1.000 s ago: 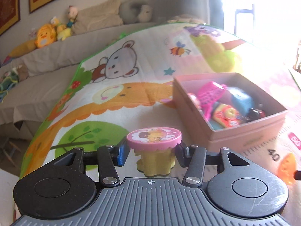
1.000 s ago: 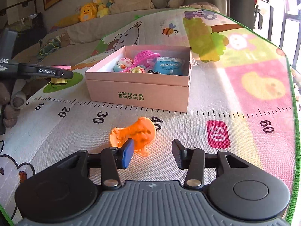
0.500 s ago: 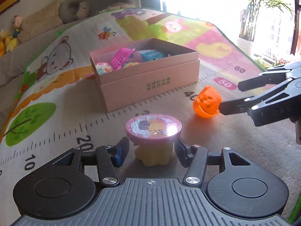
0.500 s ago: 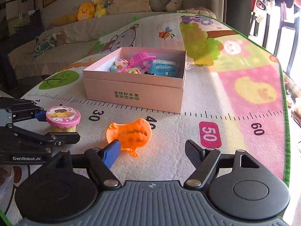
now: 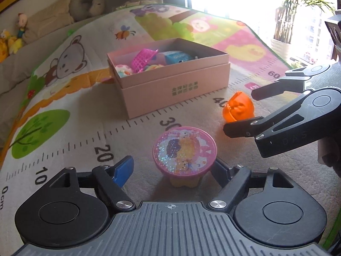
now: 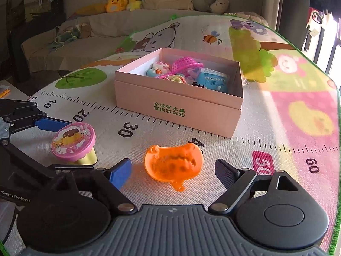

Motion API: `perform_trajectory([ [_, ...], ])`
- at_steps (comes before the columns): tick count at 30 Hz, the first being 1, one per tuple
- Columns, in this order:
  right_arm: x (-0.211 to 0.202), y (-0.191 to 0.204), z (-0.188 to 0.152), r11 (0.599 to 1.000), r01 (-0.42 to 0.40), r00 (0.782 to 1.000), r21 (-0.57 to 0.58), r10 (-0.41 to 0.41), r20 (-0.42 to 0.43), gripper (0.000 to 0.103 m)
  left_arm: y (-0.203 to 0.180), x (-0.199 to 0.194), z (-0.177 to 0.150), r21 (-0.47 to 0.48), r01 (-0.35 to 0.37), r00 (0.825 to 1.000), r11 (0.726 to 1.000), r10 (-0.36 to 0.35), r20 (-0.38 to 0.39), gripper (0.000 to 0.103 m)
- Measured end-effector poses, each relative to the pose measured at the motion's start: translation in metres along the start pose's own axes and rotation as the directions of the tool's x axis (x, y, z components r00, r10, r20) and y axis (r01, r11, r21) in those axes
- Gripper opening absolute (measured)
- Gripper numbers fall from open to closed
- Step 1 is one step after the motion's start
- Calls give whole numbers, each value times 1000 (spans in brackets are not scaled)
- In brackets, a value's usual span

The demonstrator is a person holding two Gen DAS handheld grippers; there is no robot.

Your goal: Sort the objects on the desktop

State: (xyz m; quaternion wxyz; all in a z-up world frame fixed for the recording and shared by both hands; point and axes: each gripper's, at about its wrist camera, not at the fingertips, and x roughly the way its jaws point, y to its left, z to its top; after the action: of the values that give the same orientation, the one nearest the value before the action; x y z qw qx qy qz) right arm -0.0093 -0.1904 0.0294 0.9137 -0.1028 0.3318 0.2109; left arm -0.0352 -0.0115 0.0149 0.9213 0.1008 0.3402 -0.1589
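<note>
A toy with a pink glitter lid and yellow base (image 5: 184, 151) stands on the mat between the spread fingers of my left gripper (image 5: 172, 170), which is open and no longer grips it; it also shows in the right wrist view (image 6: 73, 143). An orange pumpkin-shaped piece (image 6: 173, 165) lies on the mat just ahead of my open, empty right gripper (image 6: 173, 171), and shows in the left wrist view (image 5: 238, 106) too. The open pink box (image 5: 177, 89) holds several toys behind both.
The colourful play mat (image 6: 287, 128) has a printed ruler line. The box (image 6: 177, 104) sits mid-mat. A sofa with plush toys (image 6: 119, 2) lies beyond the far edge. The right gripper's arm (image 5: 298, 117) reaches in at the right.
My left gripper carried the pink-lidded toy toward the ruler line, set it down and opened. My right gripper opened wider around the orange piece.
</note>
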Motion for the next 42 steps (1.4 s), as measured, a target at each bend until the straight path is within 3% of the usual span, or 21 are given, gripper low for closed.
perform_trajectory([
  [2, 7, -1, 4, 1000, -9, 1000, 17, 9, -6, 85, 1, -1, -1, -5, 0, 1000, 1000, 0, -9, 85],
  [5, 11, -3, 7, 1000, -2, 1000, 26, 2, -19, 61, 1, -3, -1, -9, -3, 1000, 1000, 3, -10, 87],
  [16, -34, -4, -10, 1000, 16, 1000, -12, -16, -2, 61, -11, -3, 4, 7, -33, 999, 999, 33, 24, 86],
  [18, -42, -7, -13, 1000, 19, 1000, -11, -19, 0, 61, -10, 1, 7, -8, -41, 999, 999, 41, 21, 77],
  [20, -49, -8, -16, 1000, 28, 1000, -11, -28, 3, 61, -9, 3, 11, -13, -34, 999, 999, 34, 13, 61],
  [23, -62, -10, -16, 999, 36, 999, -12, -36, 19, 61, -12, -5, 16, 4, -22, 999, 1000, 22, 24, 61],
  [25, -75, -13, -12, 1000, 26, 999, -8, -25, 43, 61, -12, -20, 27, 19, -9, 997, 1000, 8, 71, 61],
  [27, -93, -19, -3, 1000, 13, 996, 10, -14, 87, 61, -8, -37, 47, 30, -31, 988, 999, 26, 151, 61],
  [30, -121, -35, 17, 998, 11, 984, 56, -21, 174, 61, 3, -54, 87, 18, -94, 959, 995, 85, 269, 61],
  [34, -141, -47, 45, 997, 50, 958, 65, -66, 279, 61, 15, -41, 136, -4, -134, 929, 991, 127, 348, 61],
  [36, -138, -50, 57, 996, 61, 952, 65, -78, 297, 61, 21, -19, 154, -15, -131, 932, 991, 128, 340, 63],
  [38, -131, -54, 67, 995, 58, 952, 78, -79, 297, 61, 31, -1, 159, -53, -125, 945, 991, 136, 298, 82],
  [42, -111, -67, 79, 992, 23, 961, 125, -56, 270, 61, 50, 1, 129, -116, -92, 960, 989, 119, 254, 94],
])
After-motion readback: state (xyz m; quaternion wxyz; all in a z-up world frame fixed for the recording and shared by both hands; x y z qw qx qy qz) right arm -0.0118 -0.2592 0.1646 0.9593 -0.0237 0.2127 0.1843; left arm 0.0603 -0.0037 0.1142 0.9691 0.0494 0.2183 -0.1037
